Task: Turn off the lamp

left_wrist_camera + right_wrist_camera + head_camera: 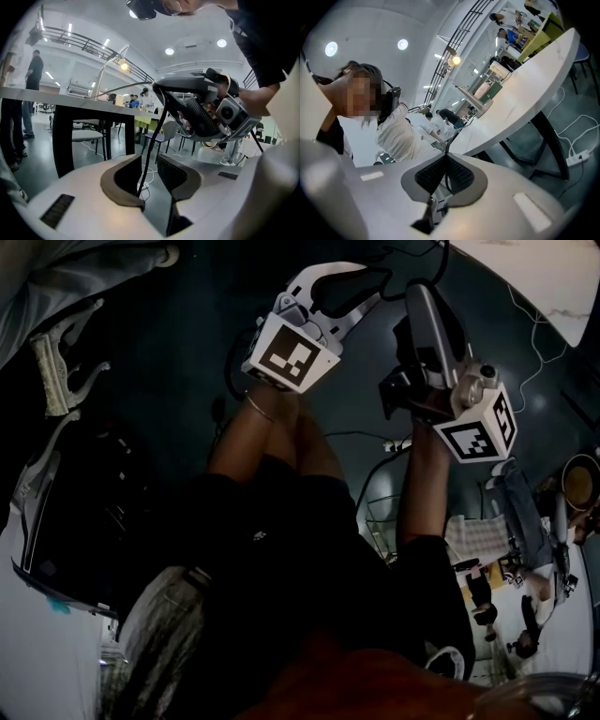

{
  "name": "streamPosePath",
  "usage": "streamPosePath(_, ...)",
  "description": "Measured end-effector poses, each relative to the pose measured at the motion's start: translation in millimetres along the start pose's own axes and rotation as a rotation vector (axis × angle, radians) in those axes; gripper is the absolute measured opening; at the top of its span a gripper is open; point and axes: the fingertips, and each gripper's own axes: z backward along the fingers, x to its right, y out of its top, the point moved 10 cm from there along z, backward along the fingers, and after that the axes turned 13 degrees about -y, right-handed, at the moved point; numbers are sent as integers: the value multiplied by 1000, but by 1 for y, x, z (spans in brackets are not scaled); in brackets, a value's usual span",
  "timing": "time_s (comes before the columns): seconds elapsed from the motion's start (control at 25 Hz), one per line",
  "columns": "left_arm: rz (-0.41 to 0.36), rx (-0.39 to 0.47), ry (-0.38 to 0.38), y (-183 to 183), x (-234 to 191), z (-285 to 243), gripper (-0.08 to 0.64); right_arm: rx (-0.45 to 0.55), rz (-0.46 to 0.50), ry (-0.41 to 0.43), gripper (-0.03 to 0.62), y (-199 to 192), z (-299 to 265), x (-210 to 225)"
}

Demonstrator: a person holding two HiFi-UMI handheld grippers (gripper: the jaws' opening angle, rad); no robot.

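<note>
Right gripper: fingers clenched on the black cord, pads pressed together with the cord pinched between them. The cord leaves the fingertips upward, toward the table.

Left gripper: fingers released, pads apart. The same cord runs up through the gap, nearer the left pad. No pinch, and contact with that pad can't be judged. Past the fingertips the cord climbs up and right into the right gripper, which sits above and right of the left fingers and close to them.

Lamp: on, bulb glowing. It stands on the table well beyond both sets of fingertips. From the right fingers it's straight ahead and above; from the left fingers it's ahead, above and to the left. Neither gripper touches it.

White power strip is on the floor, right of the right fingers, under the table edge.
</note>
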Motion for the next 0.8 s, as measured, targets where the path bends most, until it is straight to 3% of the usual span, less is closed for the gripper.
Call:
streamPosePath(0.2, -46, 9, -46, 2, -7, -9, 89, -8, -8, 13, 9, 0, -2, 0)
streamPosePath(0.36, -80, 93, -91, 13, -10, -9, 89, -14, -2, 11, 9, 0, -3, 0)
streamPosePath(0.6, -157, 47, -118, 20, 0, -7, 25, 18, -10, 11, 11, 0, -1, 0)
streamPosePath(0.72, -145, 67, -143, 23, 5, -3, 23, 32, 32, 16, 12, 0, 3, -1)
streamPosePath(0.8, -168, 86, -164, 27, 6, 2, 23, 26, 108, 0, 36, -2, 5, 0)
